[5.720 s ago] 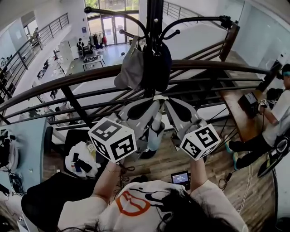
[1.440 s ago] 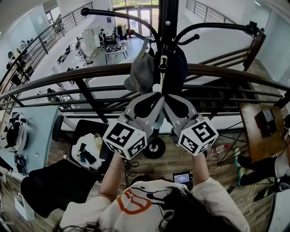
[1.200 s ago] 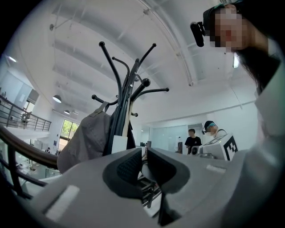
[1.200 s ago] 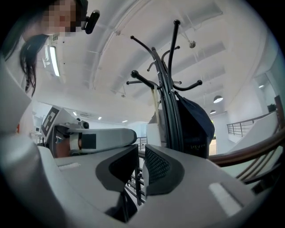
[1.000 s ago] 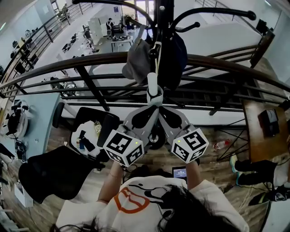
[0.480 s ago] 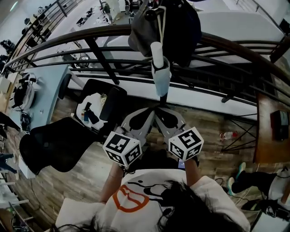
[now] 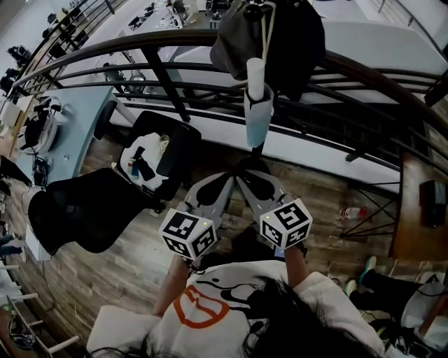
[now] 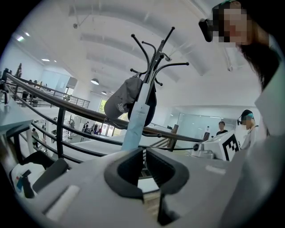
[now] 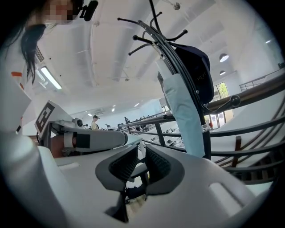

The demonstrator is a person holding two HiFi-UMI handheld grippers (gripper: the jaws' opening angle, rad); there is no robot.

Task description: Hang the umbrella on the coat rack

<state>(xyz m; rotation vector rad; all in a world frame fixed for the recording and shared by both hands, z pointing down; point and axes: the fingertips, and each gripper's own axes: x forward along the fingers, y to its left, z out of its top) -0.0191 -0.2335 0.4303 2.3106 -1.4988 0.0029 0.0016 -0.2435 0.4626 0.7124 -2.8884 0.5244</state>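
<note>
A folded light-blue umbrella (image 7: 257, 117) with a white handle hangs upright on the black coat rack (image 7: 266, 14), beside a grey cap (image 7: 234, 38) and a dark cap (image 7: 302, 35). My left gripper (image 7: 233, 179) and right gripper (image 7: 246, 177) sit side by side below the umbrella, well apart from it. Neither holds anything. In the left gripper view the umbrella (image 8: 136, 118) hangs ahead of my left gripper (image 8: 144, 153), its pads nearly touching. In the right gripper view the umbrella (image 9: 185, 111) hangs ahead and to the right of my right gripper (image 9: 141, 153), which shows only a thin slit.
A curved dark railing (image 7: 161, 43) runs right behind the rack, with a drop to a lower floor beyond. Two black chairs (image 7: 91, 210) stand to my left on the wooden floor. A brown table (image 7: 420, 210) is at the right. A person (image 8: 248, 129) stands off to the right.
Both grippers have let go of the umbrella handle and pulled back and down. The umbrella stays hanging on the rack. The head view has tilted further down.
</note>
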